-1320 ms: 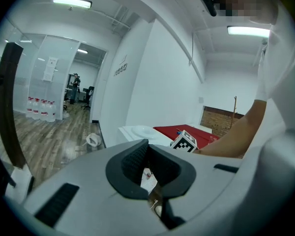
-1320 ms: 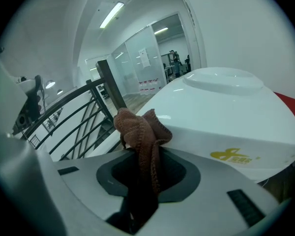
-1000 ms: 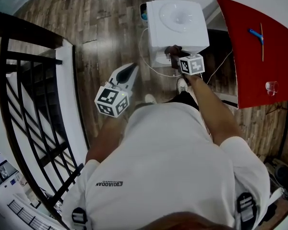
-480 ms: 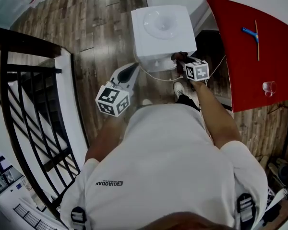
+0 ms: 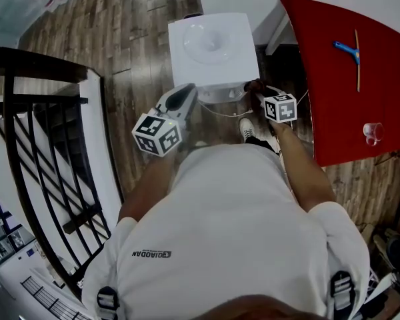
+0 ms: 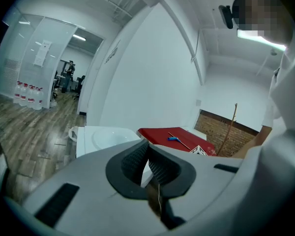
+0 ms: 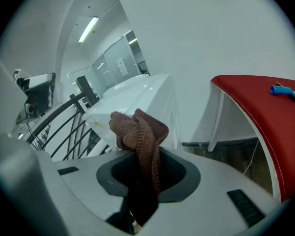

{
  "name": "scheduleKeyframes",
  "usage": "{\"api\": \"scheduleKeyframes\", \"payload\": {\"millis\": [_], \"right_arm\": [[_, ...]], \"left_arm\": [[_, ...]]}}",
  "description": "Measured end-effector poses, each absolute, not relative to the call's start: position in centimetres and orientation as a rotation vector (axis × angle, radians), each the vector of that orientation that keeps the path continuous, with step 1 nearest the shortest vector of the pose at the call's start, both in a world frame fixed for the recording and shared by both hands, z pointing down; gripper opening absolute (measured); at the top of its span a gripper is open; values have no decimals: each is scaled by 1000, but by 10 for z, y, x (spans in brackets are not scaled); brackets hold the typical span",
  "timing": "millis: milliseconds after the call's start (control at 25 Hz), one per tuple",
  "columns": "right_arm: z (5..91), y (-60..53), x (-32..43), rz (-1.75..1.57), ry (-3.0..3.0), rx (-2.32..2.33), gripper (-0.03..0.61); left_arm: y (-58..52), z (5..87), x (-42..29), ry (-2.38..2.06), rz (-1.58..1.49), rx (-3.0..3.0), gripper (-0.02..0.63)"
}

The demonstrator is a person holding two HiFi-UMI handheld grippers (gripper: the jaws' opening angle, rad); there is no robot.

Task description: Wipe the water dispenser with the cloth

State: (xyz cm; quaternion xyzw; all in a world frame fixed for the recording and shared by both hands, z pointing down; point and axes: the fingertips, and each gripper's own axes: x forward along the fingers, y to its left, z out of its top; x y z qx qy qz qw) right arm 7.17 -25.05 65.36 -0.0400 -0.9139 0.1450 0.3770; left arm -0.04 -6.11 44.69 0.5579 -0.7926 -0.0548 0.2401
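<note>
Your right gripper (image 7: 146, 156) squeezes the bunched cloth (image 7: 137, 124); your left gripper (image 6: 147, 154) is closed, empty. Push hard, and the water dispenser (image 5: 213, 45) may tip.

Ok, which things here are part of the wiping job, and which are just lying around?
Job: water dispenser, cloth clamped in the right tongs.
Lying about: red table, blue tool and clear cup on it, black railing.

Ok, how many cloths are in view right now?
1. The brown cloth is clamped in the right gripper, by the dispenser. The left gripper holds none; others could be hidden behind the person.
</note>
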Motion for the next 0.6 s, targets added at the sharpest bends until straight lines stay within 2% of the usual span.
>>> {"api": "scheduleKeyframes", "payload": {"millis": [320, 600], "right_arm": [[642, -264, 78, 330, -2354, -251, 91], [565, -310, 40, 148, -2498, -346, 91]], "left_arm": [[-102, 442, -1, -2202, -104, 1522, -3], [-120, 438, -21, -2261, -181, 1422, -3]]}}
